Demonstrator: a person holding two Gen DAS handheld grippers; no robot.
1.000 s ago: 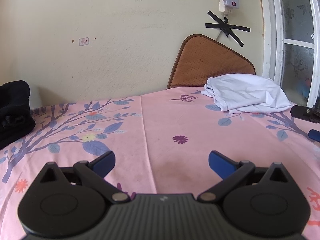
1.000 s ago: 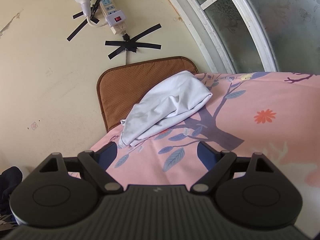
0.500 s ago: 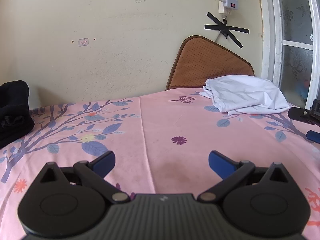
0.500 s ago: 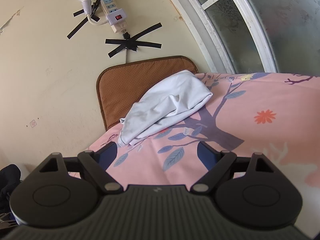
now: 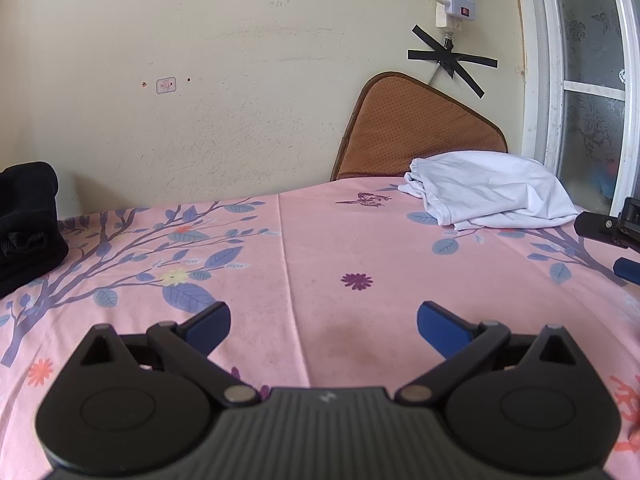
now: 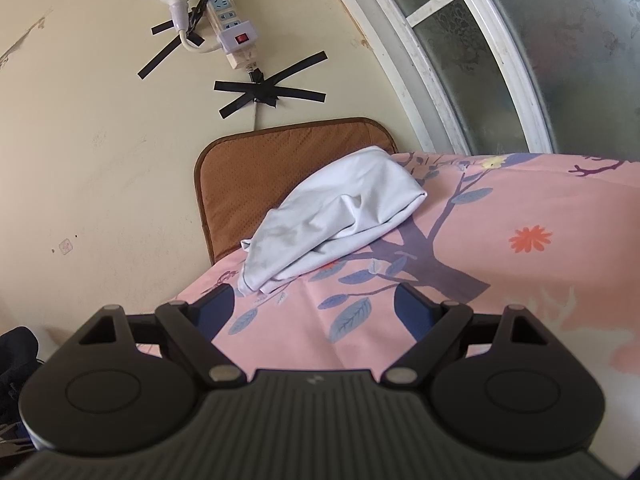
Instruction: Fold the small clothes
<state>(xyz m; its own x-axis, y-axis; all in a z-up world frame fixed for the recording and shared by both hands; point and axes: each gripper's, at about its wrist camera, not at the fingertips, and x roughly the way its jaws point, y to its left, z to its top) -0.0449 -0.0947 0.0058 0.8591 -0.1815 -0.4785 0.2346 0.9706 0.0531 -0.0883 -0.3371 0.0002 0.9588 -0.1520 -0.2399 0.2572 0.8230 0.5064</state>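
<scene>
Left wrist view: left gripper (image 5: pixel 323 322) and right gripper (image 6: pixel 314 306), tongs apart and empty, hover over a pink floral sheet (image 5: pixel 312 248); the crumpled white garment (image 5: pixel 490 196) lies against a brown cushion (image 5: pixel 416 128), black bundle (image 5: pixel 26 216) far left.

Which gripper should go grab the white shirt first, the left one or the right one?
Probably the right gripper. Its open fingers point straight at the white shirt, close ahead. The left gripper, also open, faces bare sheet, with the shirt far off to its right.
</scene>
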